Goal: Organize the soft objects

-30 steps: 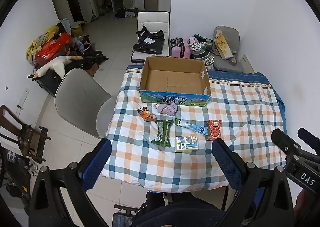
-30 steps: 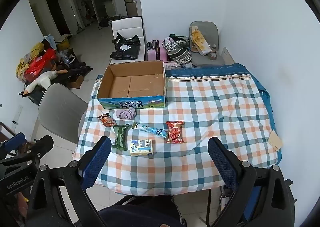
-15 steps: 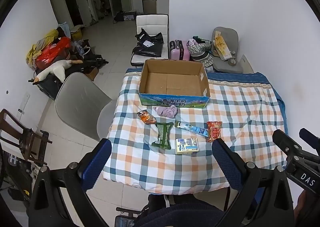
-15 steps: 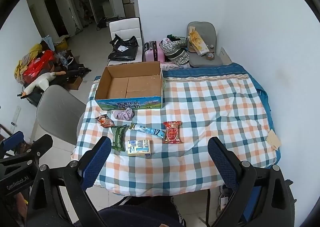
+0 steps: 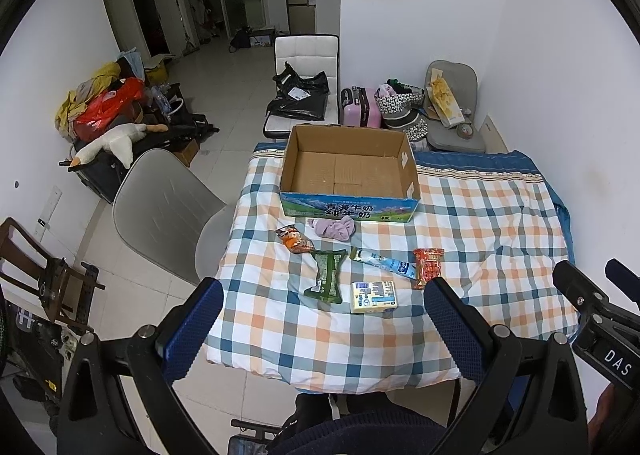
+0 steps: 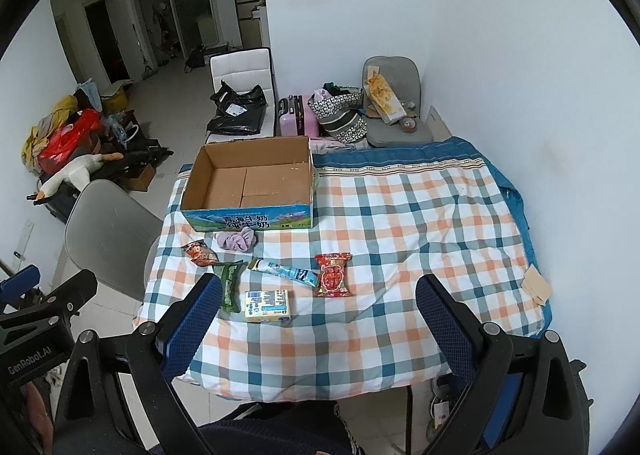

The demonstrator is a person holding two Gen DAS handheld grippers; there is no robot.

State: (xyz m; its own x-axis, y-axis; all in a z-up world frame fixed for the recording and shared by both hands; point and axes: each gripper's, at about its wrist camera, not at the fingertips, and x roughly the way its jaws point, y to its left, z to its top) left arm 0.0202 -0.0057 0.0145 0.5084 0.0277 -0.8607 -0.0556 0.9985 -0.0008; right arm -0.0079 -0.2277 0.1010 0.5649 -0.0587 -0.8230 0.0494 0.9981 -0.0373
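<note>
Both grippers have pulled back and up, so the table looks smaller now. Left gripper (image 5: 320, 319) and right gripper (image 6: 320, 315) hang wide apart, holding nothing, over the near tablecloth edge (image 6: 304, 383). Snack packs sit mid-frame below the cardboard box (image 5: 352, 171), purple scrunchie (image 5: 335, 228) just beside it.
</note>
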